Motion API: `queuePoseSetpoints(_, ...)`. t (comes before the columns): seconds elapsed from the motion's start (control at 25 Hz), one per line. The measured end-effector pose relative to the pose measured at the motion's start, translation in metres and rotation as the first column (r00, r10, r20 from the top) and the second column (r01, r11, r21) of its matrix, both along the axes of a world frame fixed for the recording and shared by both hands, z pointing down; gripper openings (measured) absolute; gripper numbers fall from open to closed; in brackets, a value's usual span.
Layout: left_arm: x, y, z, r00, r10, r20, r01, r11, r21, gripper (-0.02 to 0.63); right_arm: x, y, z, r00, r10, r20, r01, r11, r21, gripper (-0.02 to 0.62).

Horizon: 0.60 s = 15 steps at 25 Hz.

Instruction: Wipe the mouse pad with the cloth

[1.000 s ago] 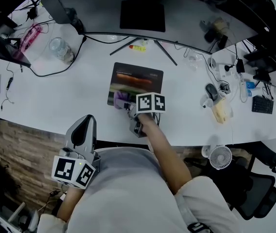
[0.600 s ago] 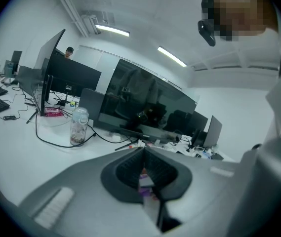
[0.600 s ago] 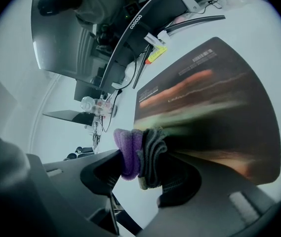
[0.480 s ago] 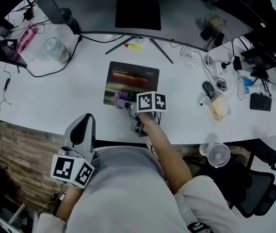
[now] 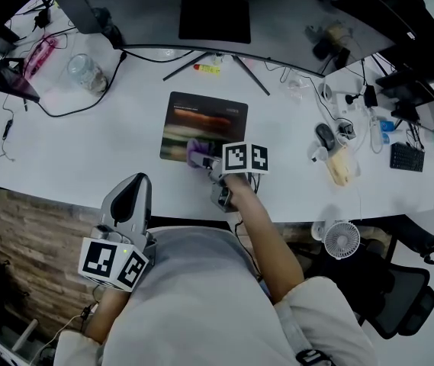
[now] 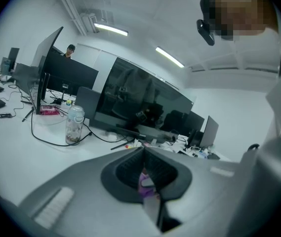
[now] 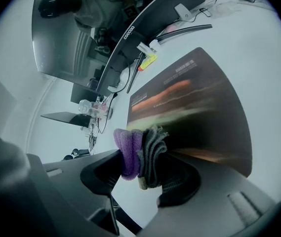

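A dark mouse pad [image 5: 205,120] with a blurred orange and green print lies on the white desk [image 5: 87,143] in front of the monitor. My right gripper [image 5: 207,160] is shut on a folded purple and grey cloth [image 5: 198,152], which rests on the pad's near edge. The right gripper view shows the cloth [image 7: 140,154] bunched between the jaws, with the pad [image 7: 194,107] stretching ahead. My left gripper [image 5: 136,183] hangs off the desk's front edge by the person's body. Its jaws [image 6: 143,154] stand shut with nothing in them.
A curved monitor [image 5: 217,17] on a splayed stand is behind the pad, with a yellow marker [image 5: 207,69] under it. A glass jar [image 5: 81,72] and a black cable lie at the left. A mouse [image 5: 323,136], cables and a keyboard [image 5: 407,157] crowd the right.
My right gripper has slid the cloth to the right along the pad's near edge. The left gripper has stayed by the body.
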<state>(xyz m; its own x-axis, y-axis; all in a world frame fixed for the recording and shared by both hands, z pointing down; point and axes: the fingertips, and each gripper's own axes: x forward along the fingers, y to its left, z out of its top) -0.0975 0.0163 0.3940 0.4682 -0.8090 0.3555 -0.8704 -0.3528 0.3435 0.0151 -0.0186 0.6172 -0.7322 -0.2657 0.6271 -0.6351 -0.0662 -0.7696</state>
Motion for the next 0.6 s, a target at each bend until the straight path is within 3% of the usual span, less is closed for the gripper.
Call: queuePoseSetpoints(0.6,0.008,0.003,-0.001,0.999,0.023,-0.024,-0.023,1.000,0.003,0.000,0.038,0.010,0.001,0.999,0.043,-0.013,-0.043,0.999,-0.007,0.215)
